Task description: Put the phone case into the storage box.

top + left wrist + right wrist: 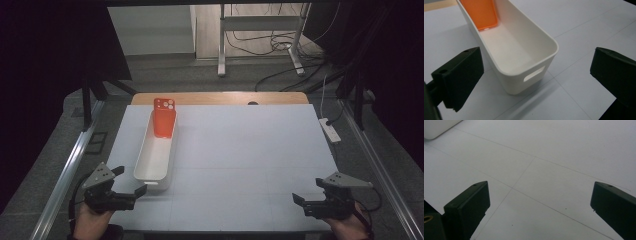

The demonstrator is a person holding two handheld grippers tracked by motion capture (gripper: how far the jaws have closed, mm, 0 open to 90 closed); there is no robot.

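A long white bin (151, 181) lies lengthwise on the left part of the white table. An orange phone case (164, 119) leans upright inside its far end, camera holes at the top. My left gripper (131, 180) is open at the table's front left, its jaws just short of the bin's near end. In the left gripper view the bin's near wall (519, 82) with its handle slot sits between the spread jaws, and the orange case (481, 12) shows at the far end. My right gripper (307, 191) is open at the front right over bare table, nothing between its jaws (540, 192).
The white table top (240, 150) has a wooden strip (220, 98) along its back edge. A white power strip (330, 130) lies off the right edge. Metal rails run down both sides. A corner of the bin (434, 127) shows in the right gripper view.
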